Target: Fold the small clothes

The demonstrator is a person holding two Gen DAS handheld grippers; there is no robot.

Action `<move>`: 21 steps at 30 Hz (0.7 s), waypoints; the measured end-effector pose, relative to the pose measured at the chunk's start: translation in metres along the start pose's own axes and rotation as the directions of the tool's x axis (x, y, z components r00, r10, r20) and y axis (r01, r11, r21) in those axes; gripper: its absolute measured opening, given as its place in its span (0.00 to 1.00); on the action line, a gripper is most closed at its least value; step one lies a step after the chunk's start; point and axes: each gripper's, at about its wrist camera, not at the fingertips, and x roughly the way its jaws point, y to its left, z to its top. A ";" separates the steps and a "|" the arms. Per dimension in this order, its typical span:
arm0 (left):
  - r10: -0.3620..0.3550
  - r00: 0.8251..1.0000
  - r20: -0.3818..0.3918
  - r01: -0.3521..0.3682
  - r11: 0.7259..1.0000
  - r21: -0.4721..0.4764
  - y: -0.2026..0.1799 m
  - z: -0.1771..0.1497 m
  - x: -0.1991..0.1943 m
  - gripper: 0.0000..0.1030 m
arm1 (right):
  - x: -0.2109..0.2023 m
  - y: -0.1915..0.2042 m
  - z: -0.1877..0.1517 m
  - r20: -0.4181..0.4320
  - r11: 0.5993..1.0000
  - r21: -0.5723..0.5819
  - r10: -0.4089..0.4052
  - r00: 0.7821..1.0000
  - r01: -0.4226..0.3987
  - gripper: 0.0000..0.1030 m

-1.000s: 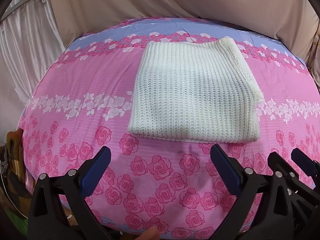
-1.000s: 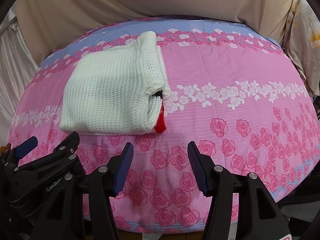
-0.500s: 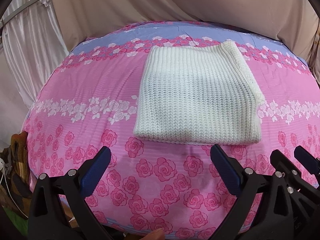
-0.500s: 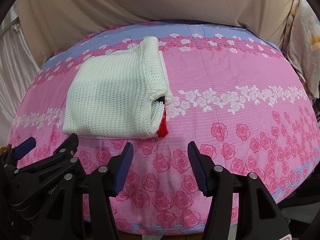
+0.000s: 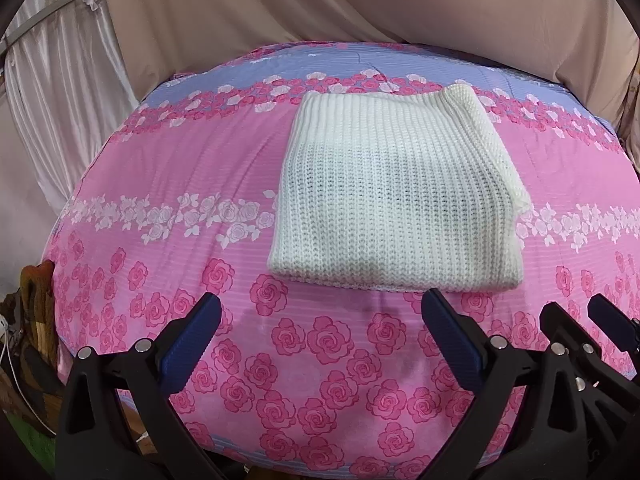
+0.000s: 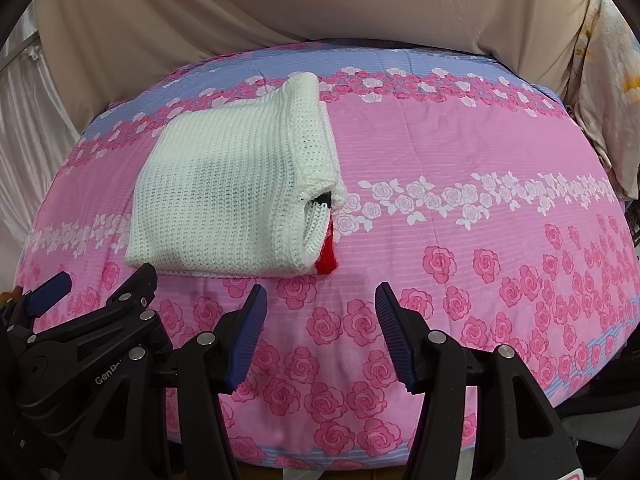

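A bed (image 5: 168, 184) with a pink rose sheet fills both views, and beige curtains (image 5: 360, 4) hang behind it at the far side. On the sheet lies a white knit (image 5: 396, 200), folded into a thick flat rectangle, with its edges quite even. In the right wrist view it sits left of the middle, and at its right near corner a red bit (image 6: 326, 260) sticks out from between the layers. The left claw (image 5: 320, 334) hovers on the near side of the knit, its jaws wide apart and empty. The right claw (image 6: 320, 328) hovers just beside it, jaws half apart, also with nothing between them. I judge the folding to be almost complete. Perhaps only the red bit must be tucked in, or the pile moved aside.
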 end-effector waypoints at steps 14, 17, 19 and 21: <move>0.016 1.000 -0.004 -0.016 1.000 0.022 -0.004 -0.001 0.004 0.95 | 0.004 -0.001 0.001 -0.008 1.000 0.002 -0.013 1.000 0.013 0.54; 0.016 1.000 -0.005 -0.016 1.000 0.023 -0.005 -0.001 0.005 0.95 | 0.005 -0.001 0.001 -0.010 1.000 0.004 -0.014 1.000 0.014 0.54; 0.015 1.000 -0.006 -0.015 1.000 0.021 -0.005 -0.001 0.005 0.95 | 0.006 -0.001 0.002 -0.011 1.000 0.004 -0.014 1.000 0.014 0.54; 0.019 1.000 -0.013 -0.019 1.000 0.023 -0.004 0.000 0.007 0.95 | 0.006 0.000 0.002 -0.013 1.000 0.001 -0.015 1.000 0.015 0.54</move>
